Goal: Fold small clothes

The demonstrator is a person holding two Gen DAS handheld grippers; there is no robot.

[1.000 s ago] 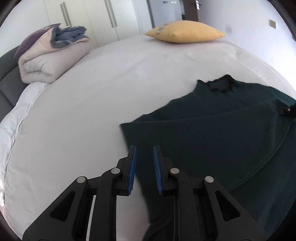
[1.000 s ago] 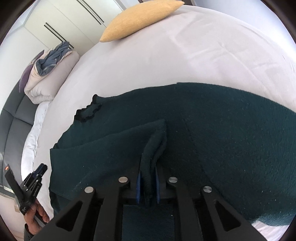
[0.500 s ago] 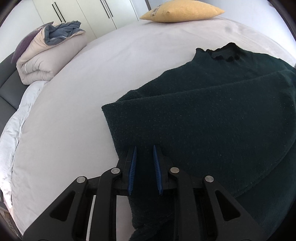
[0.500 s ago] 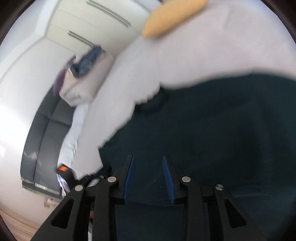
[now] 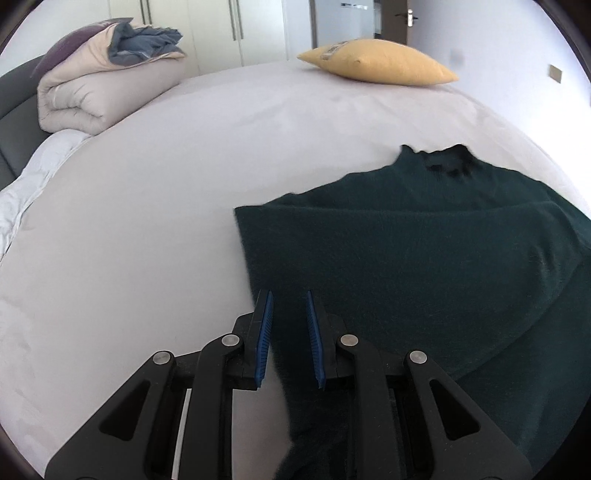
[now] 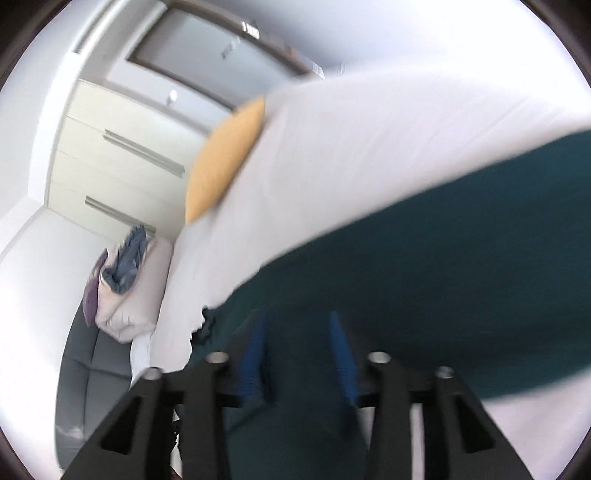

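A dark green knitted sweater [image 5: 424,266] lies on the white bed [image 5: 147,221], partly folded over itself, its dark collar [image 5: 447,162] at the far side. My left gripper [image 5: 289,306] is open, its blue pads over the sweater's near left edge, holding nothing. The right wrist view is blurred by motion. It shows the sweater [image 6: 443,266] across the lower right and my right gripper [image 6: 297,328] open and empty above it.
A yellow pillow [image 5: 376,62] lies at the far edge of the bed. A rolled duvet with blue cloth on top [image 5: 103,74] sits at the far left by a dark headboard [image 5: 14,110]. White wardrobes [image 5: 221,29] stand behind.
My right gripper let go of the fold it pinched, opened and swung up and away, tilting. My left gripper pushed in over the sweater, then drew back; the left edge now lies folded over.
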